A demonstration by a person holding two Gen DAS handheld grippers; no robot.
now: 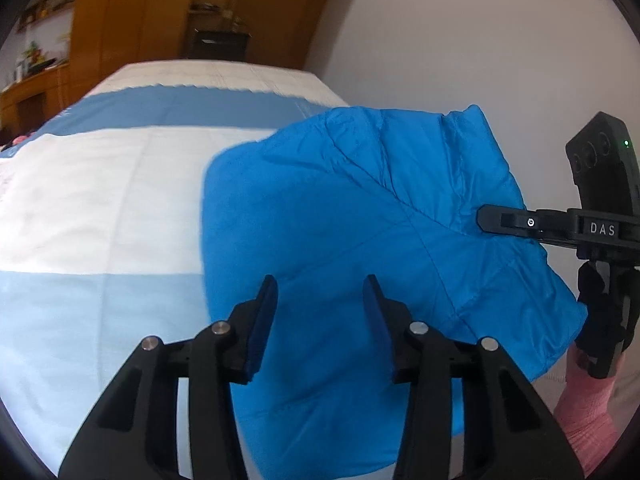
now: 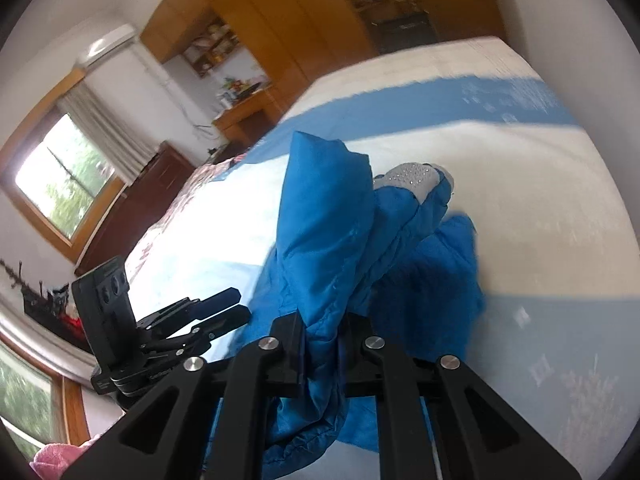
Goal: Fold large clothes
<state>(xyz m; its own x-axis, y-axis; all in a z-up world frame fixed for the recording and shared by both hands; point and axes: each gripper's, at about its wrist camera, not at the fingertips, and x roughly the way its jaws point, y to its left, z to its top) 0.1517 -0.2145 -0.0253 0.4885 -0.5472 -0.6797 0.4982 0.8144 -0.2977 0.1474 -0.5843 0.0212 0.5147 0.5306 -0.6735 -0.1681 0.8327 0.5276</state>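
Two tools | right tool [image 2: 322,344] pinching blue jacket [image 1: 360,208] | bed [image 1: 100,200]

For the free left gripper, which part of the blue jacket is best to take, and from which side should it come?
Probably the near hem edge of the blue jacket, from the bed's near side. The right gripper already pinches the right edge, and the open left gripper hovers above flat cloth, which gives no fold to pinch.

Ahead of me the bed [image 1: 100,208] wears a white and blue striped cover. Beyond its far edge I see a wooden wardrobe [image 2: 288,32]; by the left wall, a window [image 2: 60,184], curtain [image 2: 104,128] and air conditioner [image 2: 106,44].
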